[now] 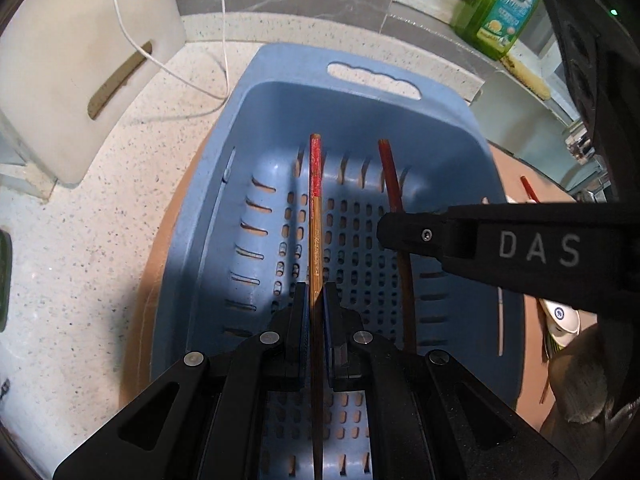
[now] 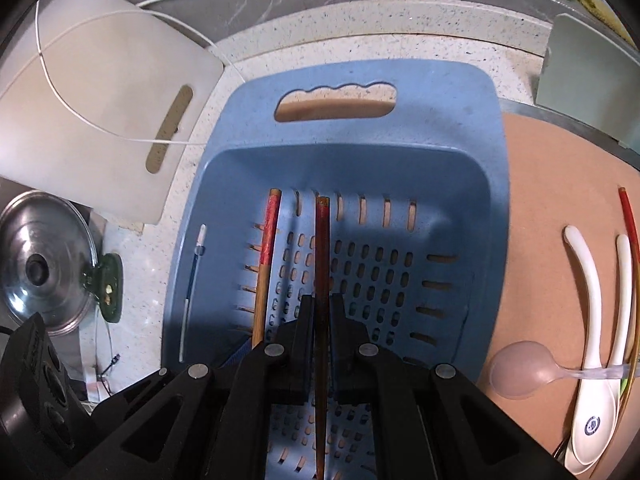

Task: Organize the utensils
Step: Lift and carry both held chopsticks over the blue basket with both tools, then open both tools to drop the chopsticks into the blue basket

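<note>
A blue perforated basket (image 1: 280, 112) (image 2: 440, 96) sits on a tan mat. My left gripper (image 1: 316, 296) is shut on a bamboo chopstick with a red end (image 1: 316, 208), held over the basket. My right gripper (image 2: 322, 308) is shut on a dark red-brown chopstick (image 2: 322, 248), also over the basket; it shows in the left wrist view (image 1: 390, 176) behind the right gripper's finger (image 1: 480, 240). The left chopstick appears in the right wrist view (image 2: 267, 248). White spoons (image 2: 592, 320), a translucent spoon (image 2: 516, 372) and another red chopstick (image 2: 630, 232) lie on the mat to the right.
A white cutting board (image 1: 80, 80) (image 2: 100, 112) with a white cable leans at the left. A steel pot lid (image 2: 44, 264) lies at the far left. A green dish soap bottle (image 1: 500, 8) stands at the back right. A thin white and blue stick (image 2: 192, 292) rests along the basket's left rim.
</note>
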